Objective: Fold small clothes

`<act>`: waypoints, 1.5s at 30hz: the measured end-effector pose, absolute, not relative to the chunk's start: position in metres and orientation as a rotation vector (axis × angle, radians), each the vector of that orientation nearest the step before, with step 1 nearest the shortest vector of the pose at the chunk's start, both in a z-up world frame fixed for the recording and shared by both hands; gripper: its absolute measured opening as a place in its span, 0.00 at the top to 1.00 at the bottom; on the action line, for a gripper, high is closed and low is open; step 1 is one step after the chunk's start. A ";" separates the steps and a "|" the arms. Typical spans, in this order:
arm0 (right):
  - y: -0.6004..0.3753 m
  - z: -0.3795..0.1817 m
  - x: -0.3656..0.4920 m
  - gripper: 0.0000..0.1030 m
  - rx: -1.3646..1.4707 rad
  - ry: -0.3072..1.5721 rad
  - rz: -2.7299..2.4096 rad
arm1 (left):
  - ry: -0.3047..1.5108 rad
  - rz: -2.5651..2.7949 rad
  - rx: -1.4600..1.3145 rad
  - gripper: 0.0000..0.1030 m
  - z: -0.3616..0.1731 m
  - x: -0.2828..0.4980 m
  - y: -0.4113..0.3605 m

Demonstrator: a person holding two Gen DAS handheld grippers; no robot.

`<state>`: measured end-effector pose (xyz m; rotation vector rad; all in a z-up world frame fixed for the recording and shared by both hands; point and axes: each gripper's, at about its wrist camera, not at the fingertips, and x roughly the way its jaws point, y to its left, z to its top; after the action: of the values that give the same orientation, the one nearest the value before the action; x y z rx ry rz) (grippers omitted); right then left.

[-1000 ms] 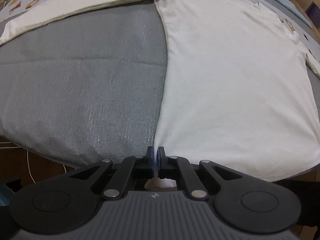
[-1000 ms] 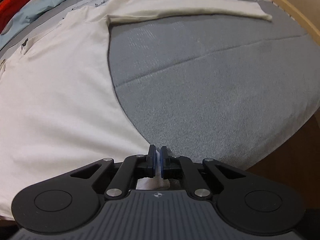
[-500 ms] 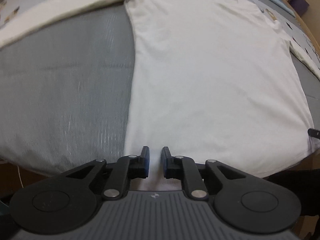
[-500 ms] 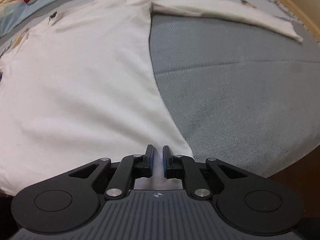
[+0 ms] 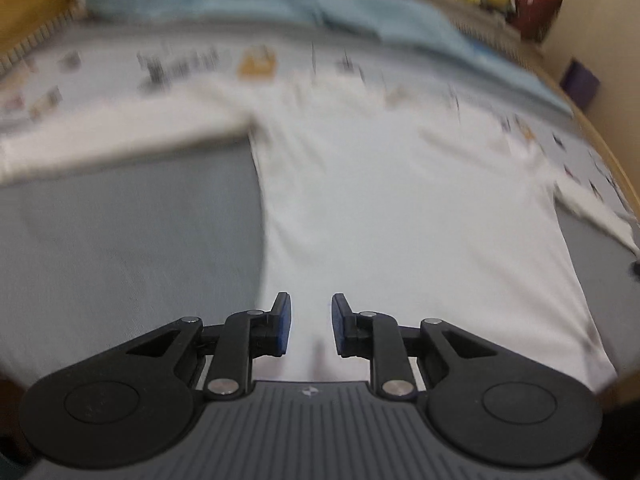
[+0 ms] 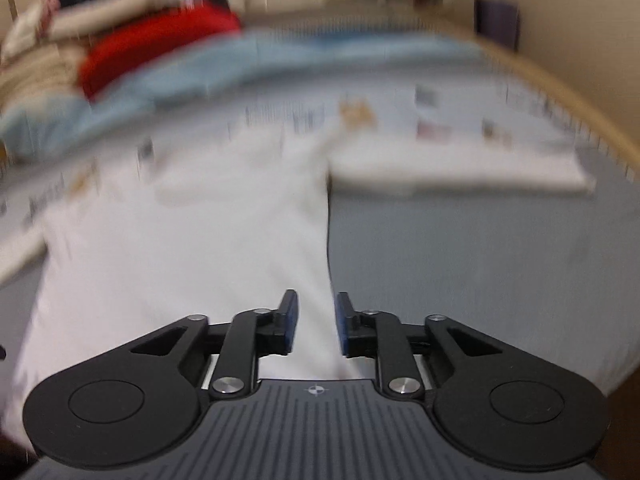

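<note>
A white long-sleeved shirt (image 5: 400,220) lies spread flat on a grey bed cover (image 5: 132,248), both views blurred by motion. My left gripper (image 5: 311,324) hovers above the shirt's near left hem corner; its jaws are opening and nothing is between the pads. In the right wrist view the same shirt (image 6: 192,248) fills the left half, its sleeve (image 6: 460,172) stretched out to the right. My right gripper (image 6: 317,322) hangs over the shirt's near right edge, its jaws opening too, with only cloth far below the gap.
A light blue blanket (image 5: 320,4) and red cloth (image 6: 160,40) lie at the far end of the bed, beside a pile of folded clothes (image 6: 80,4). A patterned sheet (image 6: 460,116) lies beyond the shirt. A wooden bed frame (image 6: 568,100) curves along the right.
Both grippers let go of the shirt's hem corners, opened their jaws, rose and tilted up, so the far end of the bed has come into view.
</note>
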<state>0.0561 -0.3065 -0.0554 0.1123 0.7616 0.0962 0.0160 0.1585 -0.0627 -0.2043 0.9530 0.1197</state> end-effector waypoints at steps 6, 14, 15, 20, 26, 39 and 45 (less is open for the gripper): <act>-0.308 -0.010 0.087 0.60 0.074 0.609 0.106 | 0.800 0.208 -0.281 0.65 -0.022 0.042 0.199; -0.288 -0.020 0.121 0.59 0.155 0.672 0.090 | 0.765 0.454 -0.331 0.68 -0.039 0.094 0.324; -0.281 -0.020 0.122 0.59 0.176 0.675 0.095 | 0.754 0.491 -0.337 0.68 -0.044 0.095 0.342; -0.249 -0.017 0.130 0.59 0.112 0.666 0.147 | 0.717 0.736 -0.409 0.67 -0.065 0.088 0.436; -0.227 -0.019 0.145 0.59 0.104 0.715 0.206 | 0.701 1.041 -0.642 0.60 -0.108 0.057 0.532; -0.189 -0.020 0.176 0.78 0.019 0.749 0.291 | 0.596 0.991 -0.594 0.95 -0.092 0.070 0.536; -0.151 -0.030 0.220 0.79 0.102 0.751 0.410 | 0.535 0.726 -0.503 0.95 -0.028 0.117 0.444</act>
<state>0.2197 -0.1511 -0.0298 0.1021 0.7510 0.4099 0.1174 0.4438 -0.0279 -0.5033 0.5354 0.7259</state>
